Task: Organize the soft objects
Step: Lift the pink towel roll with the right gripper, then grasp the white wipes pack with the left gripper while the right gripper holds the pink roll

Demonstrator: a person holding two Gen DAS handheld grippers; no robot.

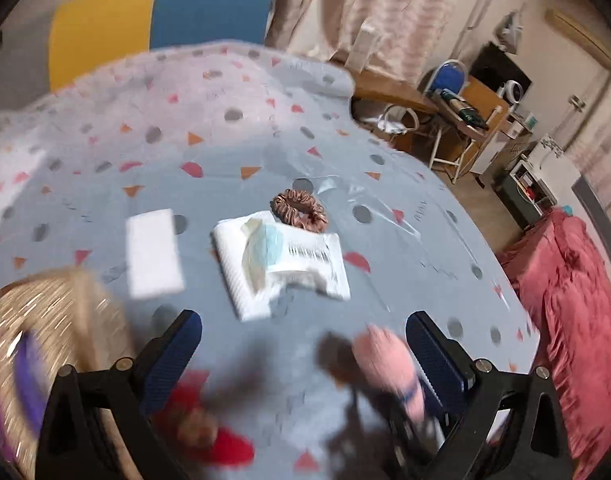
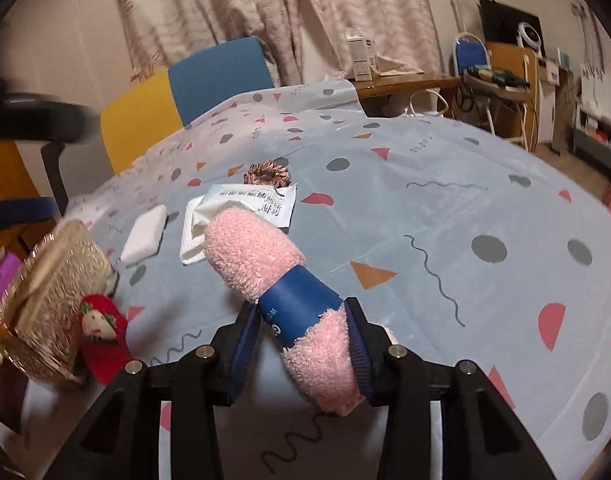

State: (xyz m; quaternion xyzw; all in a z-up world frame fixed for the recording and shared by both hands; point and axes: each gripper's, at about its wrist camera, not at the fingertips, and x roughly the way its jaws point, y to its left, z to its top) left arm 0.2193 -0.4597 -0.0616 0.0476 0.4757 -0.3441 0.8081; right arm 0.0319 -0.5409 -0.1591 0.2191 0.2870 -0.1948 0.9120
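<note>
My right gripper (image 2: 301, 344) is shut on a rolled pink fluffy sock (image 2: 257, 256) with a blue paper band, held above the table. The sock also shows blurred in the left wrist view (image 1: 385, 360). My left gripper (image 1: 305, 344) is open and empty above the table. Ahead lie a white sponge (image 1: 154, 254), a white packet with a face mask (image 1: 281, 260) and a brown scrunchie (image 1: 299, 210). A red knitted item (image 2: 103, 336) lies beside a gold woven basket (image 2: 53, 300) at the left.
The table has a light blue patterned cloth (image 2: 445, 208). A yellow and blue chair (image 2: 185, 92) stands behind it. A wooden desk (image 2: 409, 80) and a pink blanket (image 1: 573, 300) are to the right. A purple box (image 2: 1, 280) sits by the basket.
</note>
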